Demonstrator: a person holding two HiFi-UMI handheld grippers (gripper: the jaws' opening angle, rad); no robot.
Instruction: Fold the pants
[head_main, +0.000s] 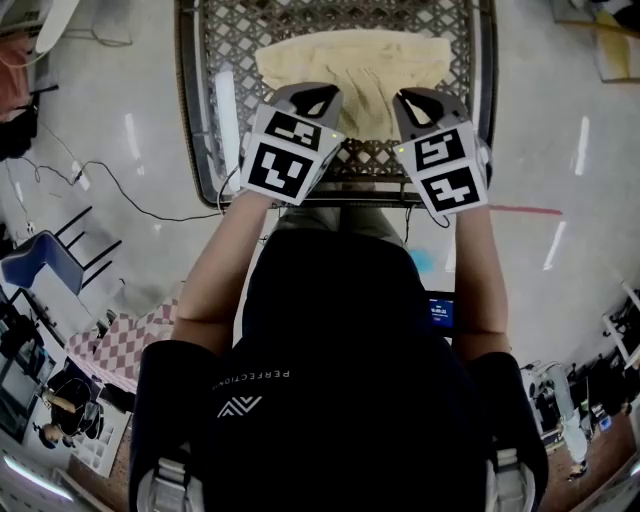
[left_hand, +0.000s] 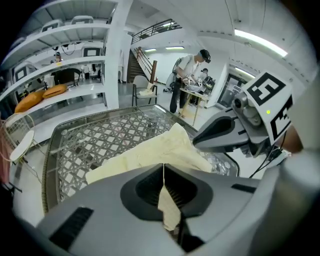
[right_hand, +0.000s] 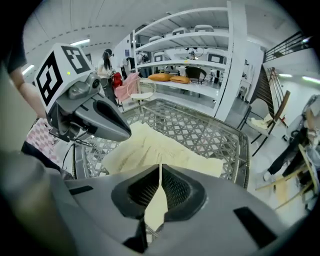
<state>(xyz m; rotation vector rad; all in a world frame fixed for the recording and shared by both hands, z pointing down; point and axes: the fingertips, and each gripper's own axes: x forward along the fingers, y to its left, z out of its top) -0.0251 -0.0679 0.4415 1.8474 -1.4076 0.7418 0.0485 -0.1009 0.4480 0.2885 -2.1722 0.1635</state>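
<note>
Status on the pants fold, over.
Left gripper, right gripper: both shut on pants, near edge. Rest lies on mesh table. Nothing blocking.

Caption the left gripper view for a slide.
Left tool clamps pale yellow fabric pants on silver metal lattice table.

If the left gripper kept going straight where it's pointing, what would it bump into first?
Probably the yellow pants: the left gripper is shut on their edge, and the rest lies just ahead on the lattice table. Depth is hard to judge.
</note>
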